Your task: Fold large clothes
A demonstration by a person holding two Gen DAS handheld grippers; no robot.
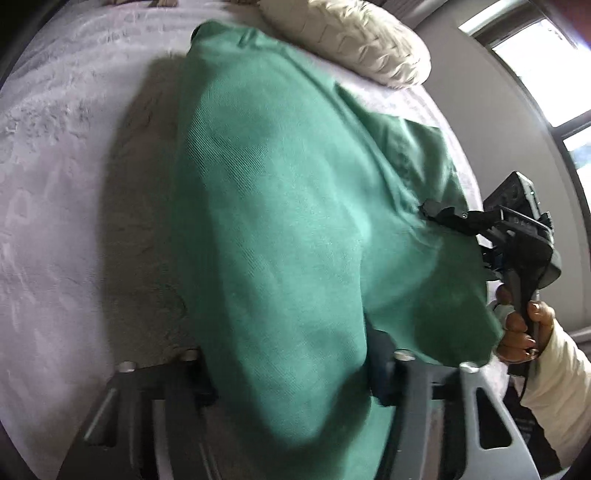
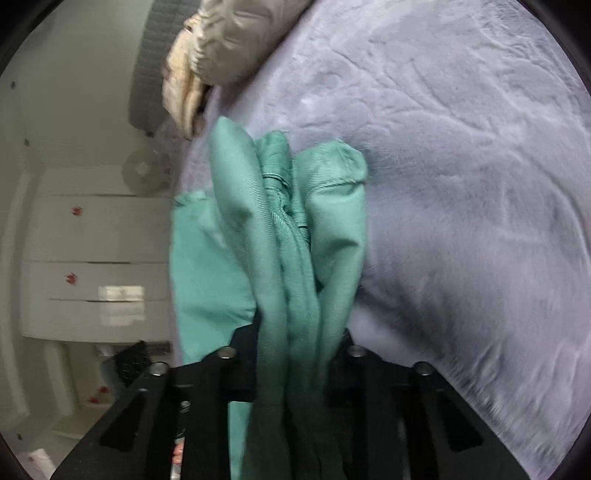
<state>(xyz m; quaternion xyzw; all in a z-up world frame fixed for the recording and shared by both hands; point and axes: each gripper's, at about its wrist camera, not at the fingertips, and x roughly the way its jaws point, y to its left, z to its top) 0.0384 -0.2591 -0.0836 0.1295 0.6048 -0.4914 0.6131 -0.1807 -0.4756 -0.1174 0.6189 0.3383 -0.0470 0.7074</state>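
Green garment (image 1: 280,229) is hanging lifted above the grey bedspread (image 1: 66,155), bunched and unfolded, and I am pinching it in both the left gripper (image 1: 291,373) and right gripper (image 2: 291,343), folding barely begun.

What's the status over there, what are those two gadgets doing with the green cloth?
Left hand-held gripper and right hand-held gripper both clamped on green garment. Garment lifted, bunched, over bed. Pillow beyond, not blocking.

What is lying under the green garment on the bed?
Around the green garment only the pale lilac blanket shows, so it apparently lies on that. A cream pillow sits beyond it, apart. Whether anything lies beneath the cloth cannot be seen.
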